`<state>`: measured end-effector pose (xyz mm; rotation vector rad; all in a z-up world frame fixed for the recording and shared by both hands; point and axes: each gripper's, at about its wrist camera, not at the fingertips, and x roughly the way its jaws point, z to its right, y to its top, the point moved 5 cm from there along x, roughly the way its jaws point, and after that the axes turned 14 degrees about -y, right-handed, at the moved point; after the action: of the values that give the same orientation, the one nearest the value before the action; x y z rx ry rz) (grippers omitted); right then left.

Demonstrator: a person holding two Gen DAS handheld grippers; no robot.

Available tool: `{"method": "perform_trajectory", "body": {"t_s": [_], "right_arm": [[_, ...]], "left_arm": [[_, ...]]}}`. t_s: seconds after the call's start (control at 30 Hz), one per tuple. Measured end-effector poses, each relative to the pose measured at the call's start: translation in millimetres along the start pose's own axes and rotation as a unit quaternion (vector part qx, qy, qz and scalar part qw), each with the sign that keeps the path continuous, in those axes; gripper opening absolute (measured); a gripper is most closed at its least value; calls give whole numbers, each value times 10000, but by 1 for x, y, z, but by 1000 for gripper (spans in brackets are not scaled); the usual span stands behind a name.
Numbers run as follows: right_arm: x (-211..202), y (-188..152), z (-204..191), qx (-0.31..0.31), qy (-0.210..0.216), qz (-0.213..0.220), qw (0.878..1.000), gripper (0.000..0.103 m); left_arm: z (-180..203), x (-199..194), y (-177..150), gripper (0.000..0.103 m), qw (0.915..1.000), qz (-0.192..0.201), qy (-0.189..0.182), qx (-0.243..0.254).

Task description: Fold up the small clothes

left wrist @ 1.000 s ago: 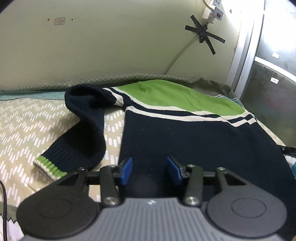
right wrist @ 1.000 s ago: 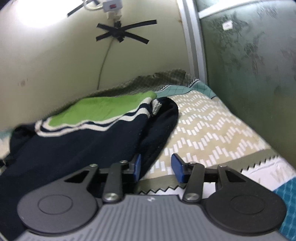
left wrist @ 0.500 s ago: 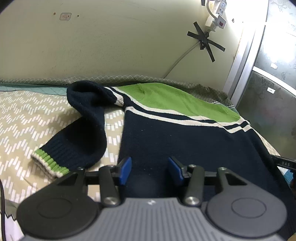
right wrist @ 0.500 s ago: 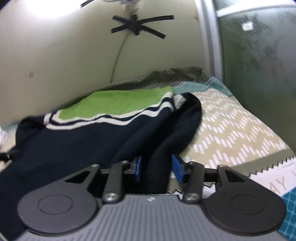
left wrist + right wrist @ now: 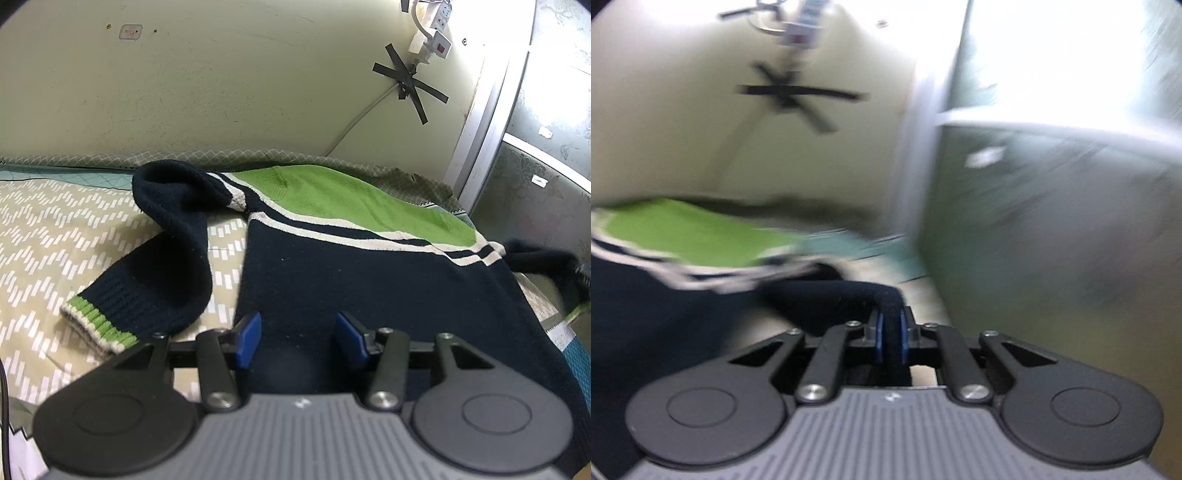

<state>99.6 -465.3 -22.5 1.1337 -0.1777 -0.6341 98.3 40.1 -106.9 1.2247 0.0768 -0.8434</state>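
A small navy sweater [image 5: 369, 280] with a green yoke and white stripes lies flat on the patterned bed. Its left sleeve [image 5: 162, 280] is bent beside the body, green cuff toward me. My left gripper [image 5: 298, 341] is open, blue pads over the sweater's lower hem, holding nothing. My right gripper [image 5: 890, 336] is shut on the navy right sleeve [image 5: 831, 295] and holds it lifted off the bed; that view is blurred by motion. The lifted sleeve also shows at the right edge of the left wrist view [image 5: 546, 266].
The bed cover [image 5: 66, 236] has a beige zigzag pattern. A wall [image 5: 221, 81] with a taped cable and power strip [image 5: 432, 37] runs behind the bed. A frosted glass door [image 5: 535, 155] stands at the right.
My right gripper has closed on the sweater's right sleeve and lifted it, swinging fast. My left gripper has stayed open over the hem, tilting slightly upward.
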Motion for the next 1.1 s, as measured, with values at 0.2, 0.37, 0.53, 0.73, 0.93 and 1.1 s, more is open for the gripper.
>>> {"method": "perform_trajectory", "body": {"t_s": [0.2,0.37,0.53,0.73,0.93,1.1], "right_arm": [[40,4,25,-203,-680,-95,9974,1],[35,-20,6,-201,-200,-485,9984,3],[-5,-19,19,942,680,-629,9912,49],[21,-25,23,3467,2394,-2114,8819,45],[99,-31,9,4084,1735,-2686,8550,30],[43,55,4,3636,2896,-977,8800,18]], "left_arm": [[0,0,0,48,10000,-3,3,4],[1,0,0,49,10000,-26,-1,36],[-1,0,0,53,9999,-62,-85,77],[-1,1,0,56,9998,-64,-176,55],[-3,0,0,56,9998,-48,-211,37],[-3,0,0,56,9997,-34,-235,5]]}}
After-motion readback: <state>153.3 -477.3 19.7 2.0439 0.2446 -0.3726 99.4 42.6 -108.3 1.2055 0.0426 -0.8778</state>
